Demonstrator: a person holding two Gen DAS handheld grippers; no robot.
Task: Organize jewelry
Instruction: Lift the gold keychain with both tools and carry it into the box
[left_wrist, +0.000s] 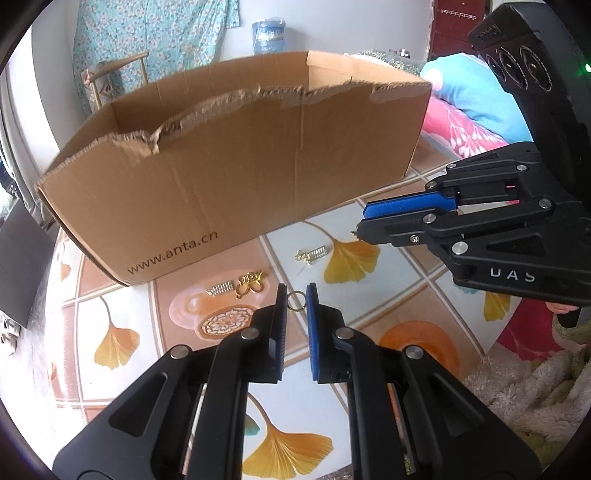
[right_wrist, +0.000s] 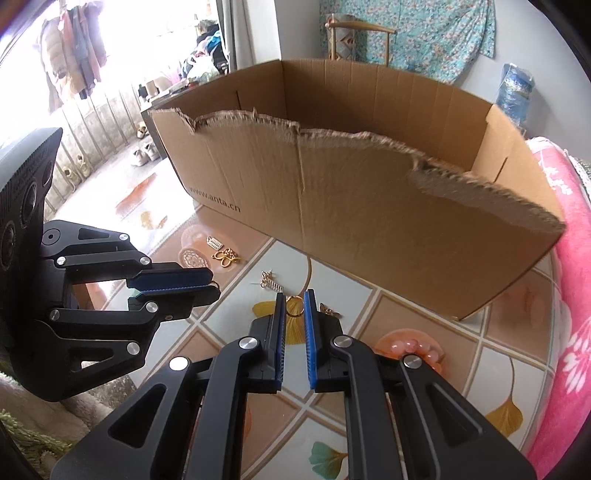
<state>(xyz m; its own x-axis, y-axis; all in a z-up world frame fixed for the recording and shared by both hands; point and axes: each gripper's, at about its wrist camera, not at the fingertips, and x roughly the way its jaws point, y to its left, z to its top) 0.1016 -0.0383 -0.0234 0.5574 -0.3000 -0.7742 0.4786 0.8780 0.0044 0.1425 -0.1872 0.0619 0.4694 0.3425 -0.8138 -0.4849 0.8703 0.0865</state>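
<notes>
My left gripper (left_wrist: 297, 293) is shut on a thin gold ring (left_wrist: 296, 301), which stands upright between the pad tips. A sliver of that ring (right_wrist: 215, 284) peeks from the same gripper (right_wrist: 213, 286) in the right wrist view. My right gripper (right_wrist: 294, 297) is shut on a thicker gold ring (right_wrist: 294, 306); in the left wrist view this gripper (left_wrist: 364, 221) shows only a gold speck at its tip. On the table lie a gold ornament (left_wrist: 251, 284) beside a silver spring-like piece (left_wrist: 221, 287), and an earring (left_wrist: 312, 254). A small gold piece (right_wrist: 330, 310) lies just right of the right fingers.
An open cardboard box (left_wrist: 221, 177) with a torn front rim stands behind the jewelry on the ginkgo-patterned tablecloth (left_wrist: 122, 343). A pink blanket (right_wrist: 569, 258) borders the table on the right. A fluffy throw (left_wrist: 524, 398) lies at the near edge.
</notes>
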